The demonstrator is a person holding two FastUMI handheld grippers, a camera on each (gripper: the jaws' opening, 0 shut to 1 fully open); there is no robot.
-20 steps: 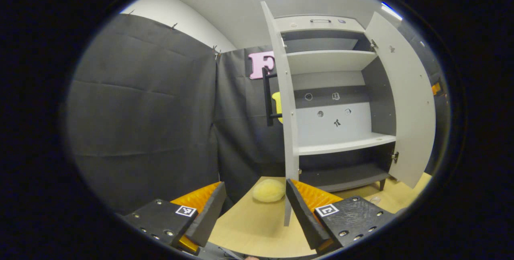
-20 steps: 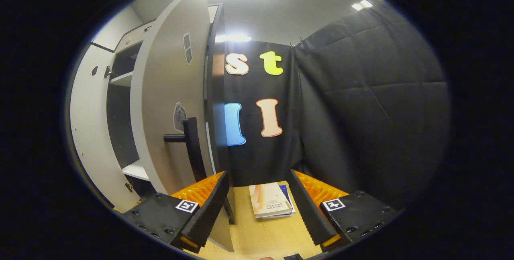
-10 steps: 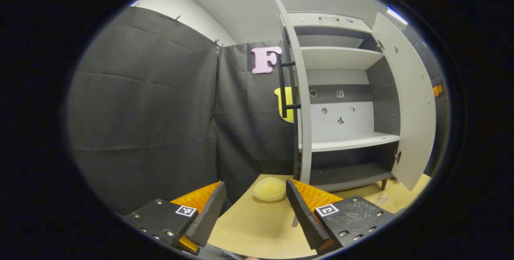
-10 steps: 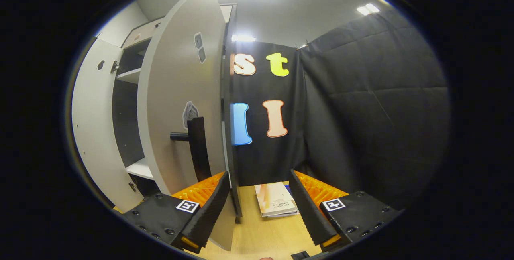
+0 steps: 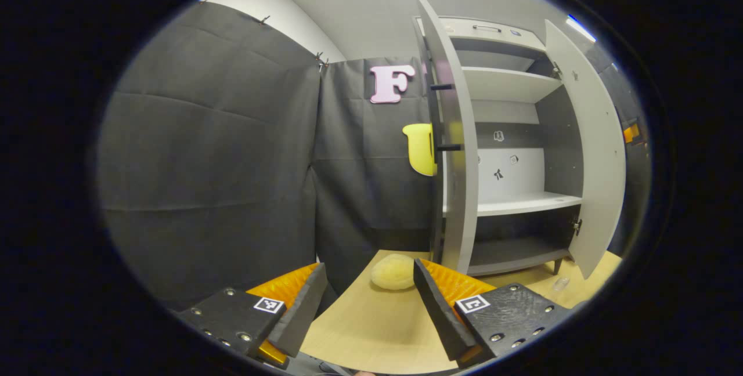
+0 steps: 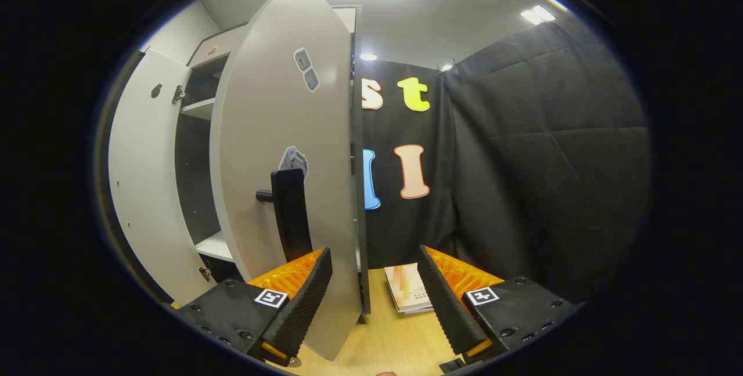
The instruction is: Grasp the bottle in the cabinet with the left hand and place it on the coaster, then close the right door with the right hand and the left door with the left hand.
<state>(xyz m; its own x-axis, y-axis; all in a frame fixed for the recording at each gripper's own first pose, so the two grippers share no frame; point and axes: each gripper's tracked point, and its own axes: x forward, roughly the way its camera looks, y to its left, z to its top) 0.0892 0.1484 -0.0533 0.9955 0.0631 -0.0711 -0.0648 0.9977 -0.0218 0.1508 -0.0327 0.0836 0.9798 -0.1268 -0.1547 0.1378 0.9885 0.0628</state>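
**Both cabinet doors still ajar, tongs empty**

The left tongs (image 5: 365, 306) stand wide apart with nothing between them, held low over the wooden desk (image 5: 371, 335). The right tongs (image 6: 374, 300) are equally spread and empty. In the left gripper view the left door (image 5: 455, 132) is seen nearly edge-on, its black handle (image 5: 438, 118) on the far face, and the right door (image 5: 592, 149) hangs open beyond the cabinet shelves (image 5: 511, 205). The shelves look bare, so the bottle seems to be out of the cabinet already; a small clear shape on the desk near the right door's foot may be it, but it is too small to tell, and I cannot make out the coaster.

In the right gripper view the right door (image 6: 290, 149) swings just ahead of the left finger, its bar handle (image 6: 290, 213) facing the camera. The step in hand appears to be door closing. A flat push on the panel near its free edge, away from the hinge, should turn it easily; the handle is better avoided so that a finger does not hook on it.

Room is tight: the door's lower edge passes close above the desk, a yellow sponge (image 5: 393, 271) lies just beside the left door's foot, and books (image 6: 409, 289) lie between the right fingers farther off. The doors' free edges will meet, so the right should seat first.
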